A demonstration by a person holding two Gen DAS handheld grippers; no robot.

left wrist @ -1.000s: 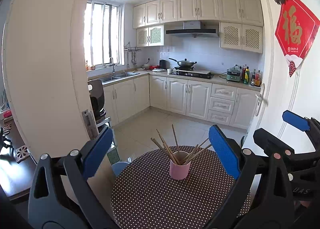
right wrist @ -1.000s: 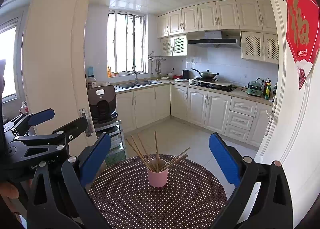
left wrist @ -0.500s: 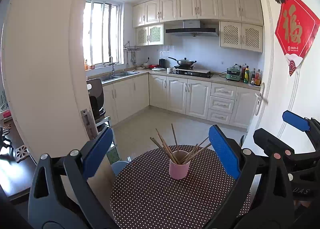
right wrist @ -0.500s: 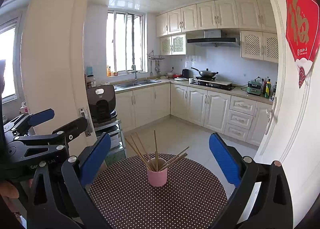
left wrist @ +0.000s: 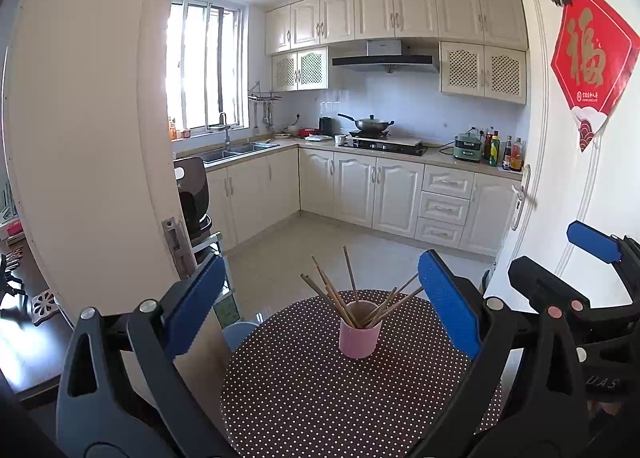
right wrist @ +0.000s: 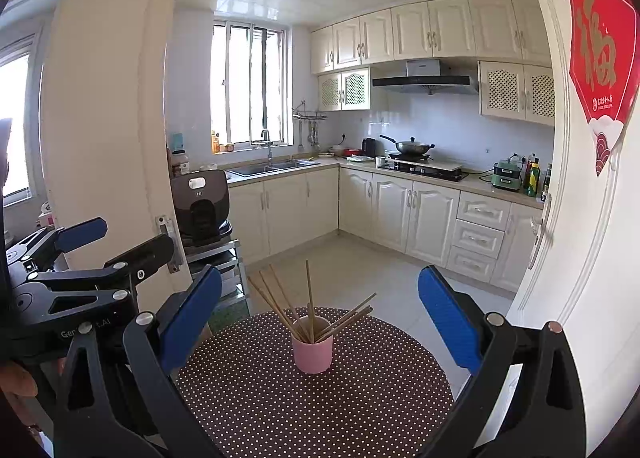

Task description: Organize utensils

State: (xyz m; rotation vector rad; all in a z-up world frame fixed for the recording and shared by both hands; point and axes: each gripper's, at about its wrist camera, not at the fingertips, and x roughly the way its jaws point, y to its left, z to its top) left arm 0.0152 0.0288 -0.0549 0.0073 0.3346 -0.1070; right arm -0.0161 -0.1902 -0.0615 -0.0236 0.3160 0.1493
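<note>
- Chopsticks [left wrist: 352, 300] stood fanned out in a pink cup [left wrist: 359, 336], tips down, tops splayed left, up and right.
- The cup sat near the middle of a round dotted table [left wrist: 320, 398], upright and alone.
- I judged the sticks thin, stiff and very light, likely smooth enough to slip or twist in a loose pinch.
- I judged the best hold to be on an upper shaft, well above the rim, taking one outlying stick where it stood clear of the rest.
- The cup looked light too; a sideways tug on a stick might tip it.
- My left gripper [left wrist: 320, 306] was spread wide and held nothing, short of the cup.
- My right gripper [right wrist: 320, 314] was likewise spread wide and held nothing, the cup framed between its blue pads [right wrist: 446, 320].
- A kitchen lay beyond the table.
</note>
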